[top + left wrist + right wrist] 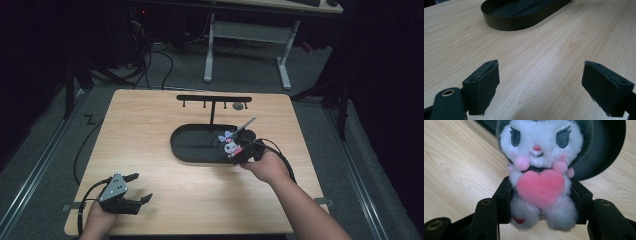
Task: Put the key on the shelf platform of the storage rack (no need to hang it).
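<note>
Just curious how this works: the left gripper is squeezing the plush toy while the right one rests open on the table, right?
Sides swapped. The right gripper squeezes the plush toy, as the right gripper view shows; the left gripper rests open on the table.

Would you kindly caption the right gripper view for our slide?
Right hand-held gripper clamps a plush toy holding a pink heart above the wooden table.

High view: overhead from the near side, facing forward and down across the whole table. Left gripper view: low above the tabletop, facing the oval black tray. Right gripper view: close-range, sharing that tray's rim.
</note>
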Demonstrator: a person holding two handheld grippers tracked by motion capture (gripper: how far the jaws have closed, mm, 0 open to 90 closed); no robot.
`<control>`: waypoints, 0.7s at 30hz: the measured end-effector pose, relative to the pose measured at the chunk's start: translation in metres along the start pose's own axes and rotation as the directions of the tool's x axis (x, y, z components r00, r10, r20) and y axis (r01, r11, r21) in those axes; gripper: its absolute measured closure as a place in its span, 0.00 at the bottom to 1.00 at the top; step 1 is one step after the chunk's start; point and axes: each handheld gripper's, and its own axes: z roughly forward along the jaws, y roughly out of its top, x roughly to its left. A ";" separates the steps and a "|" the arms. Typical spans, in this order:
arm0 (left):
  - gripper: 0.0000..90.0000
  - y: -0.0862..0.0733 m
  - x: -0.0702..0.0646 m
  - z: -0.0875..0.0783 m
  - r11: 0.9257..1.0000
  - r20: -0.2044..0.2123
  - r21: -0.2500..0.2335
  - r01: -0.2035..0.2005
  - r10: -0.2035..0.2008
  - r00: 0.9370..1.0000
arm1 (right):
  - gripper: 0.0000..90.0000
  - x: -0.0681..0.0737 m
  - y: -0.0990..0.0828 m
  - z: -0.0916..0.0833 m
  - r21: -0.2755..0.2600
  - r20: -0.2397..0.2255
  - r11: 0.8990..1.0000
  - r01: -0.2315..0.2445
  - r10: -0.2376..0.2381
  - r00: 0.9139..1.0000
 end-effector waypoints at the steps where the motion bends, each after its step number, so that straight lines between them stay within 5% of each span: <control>1: 0.17 0.000 0.000 0.000 1.000 0.000 0.000 0.000 0.000 1.000 | 0.53 0.000 0.002 0.001 0.004 0.005 1.000 -0.002 0.002 1.000; 21: 0.17 -0.001 0.001 0.001 1.000 0.009 0.005 -0.006 0.006 1.000 | 0.53 -0.012 0.041 0.031 0.018 0.022 0.999 -0.035 0.034 0.999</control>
